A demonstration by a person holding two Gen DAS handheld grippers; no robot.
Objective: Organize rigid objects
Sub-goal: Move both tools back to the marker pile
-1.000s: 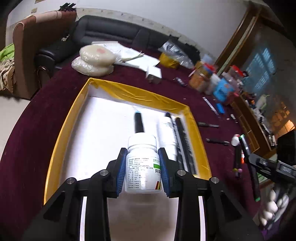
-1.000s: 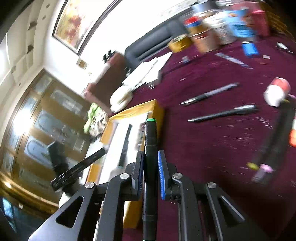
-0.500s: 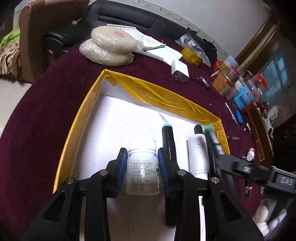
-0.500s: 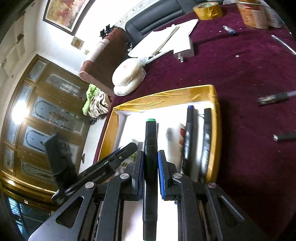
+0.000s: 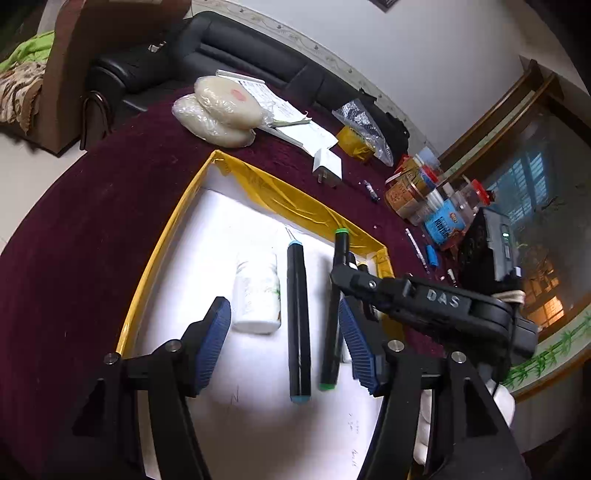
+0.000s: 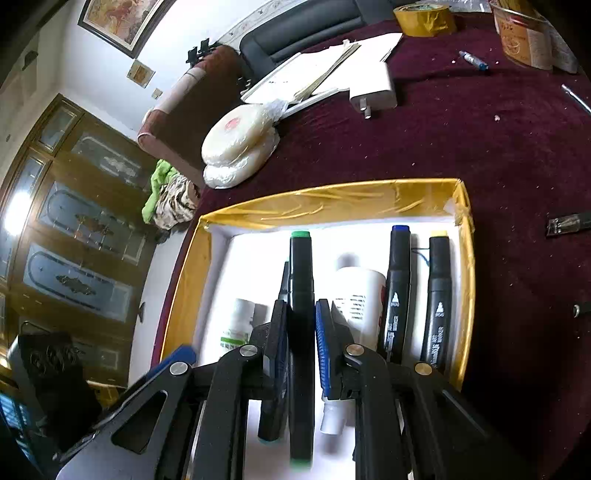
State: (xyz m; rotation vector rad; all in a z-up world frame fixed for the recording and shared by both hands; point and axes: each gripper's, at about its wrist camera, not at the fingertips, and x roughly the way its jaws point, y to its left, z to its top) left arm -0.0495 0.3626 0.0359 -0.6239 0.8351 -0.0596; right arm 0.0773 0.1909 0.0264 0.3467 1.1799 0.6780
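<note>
Left gripper [image 5: 284, 332] jaws just been opening, released, pill bottle [image 5: 257, 295] lying free in yellow tray [image 5: 162, 236], nothing pinched. Right gripper [image 6: 301, 339] clenched on green-capped marker [image 6: 301, 295], over tray between teal-capped marker [image 5: 298, 317] and white bottle [image 6: 356, 295]. Best: lower flat, parallel to neighbours, then release; back left gripper straight off, no nudging bottle.

A dark red tablecloth [image 5: 92, 221] was observed over the table. Two wrapped white round cakes [image 5: 218, 110] were stacked near its far edge, beside loose papers [image 5: 295, 129]. A white charger plug [image 5: 327, 168] was noted nearby, with a roll of yellow tape [image 6: 424, 16] beyond. A black sofa [image 5: 240, 48] and a framed picture [image 6: 118, 18] were recorded in the background.
</note>
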